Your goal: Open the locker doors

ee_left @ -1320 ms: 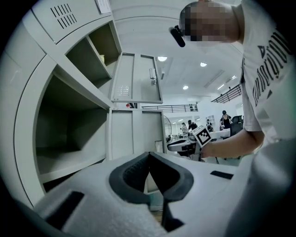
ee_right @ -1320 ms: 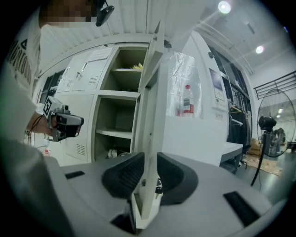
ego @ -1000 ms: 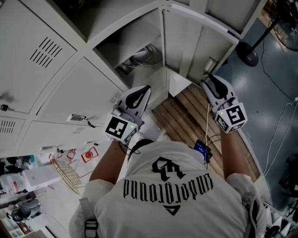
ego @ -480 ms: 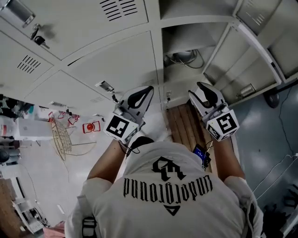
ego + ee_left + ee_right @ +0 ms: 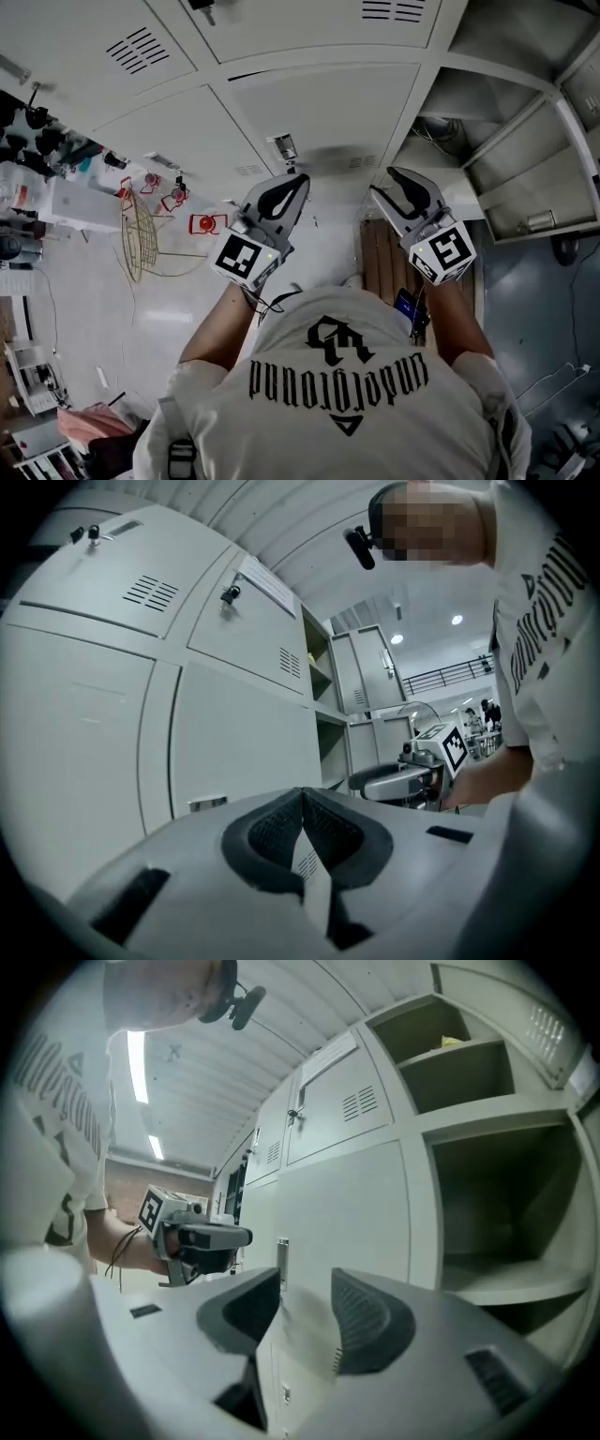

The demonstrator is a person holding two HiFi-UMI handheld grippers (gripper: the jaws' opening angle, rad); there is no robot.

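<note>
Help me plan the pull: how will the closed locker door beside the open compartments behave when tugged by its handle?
The door looks like flat painted sheet metal, so it is probably stiff and light, swinging rather than flexing. Its handle is small and smooth, so a grip may slip.

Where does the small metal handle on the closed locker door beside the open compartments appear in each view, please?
Head view: the handle sits upper centre, at the left edge of the closed door.
Left gripper view: the handle is lower left of centre.
Right gripper view: the handle is just left of centre.
Shared landmark: the open compartments lie right of that door in every view.
</note>
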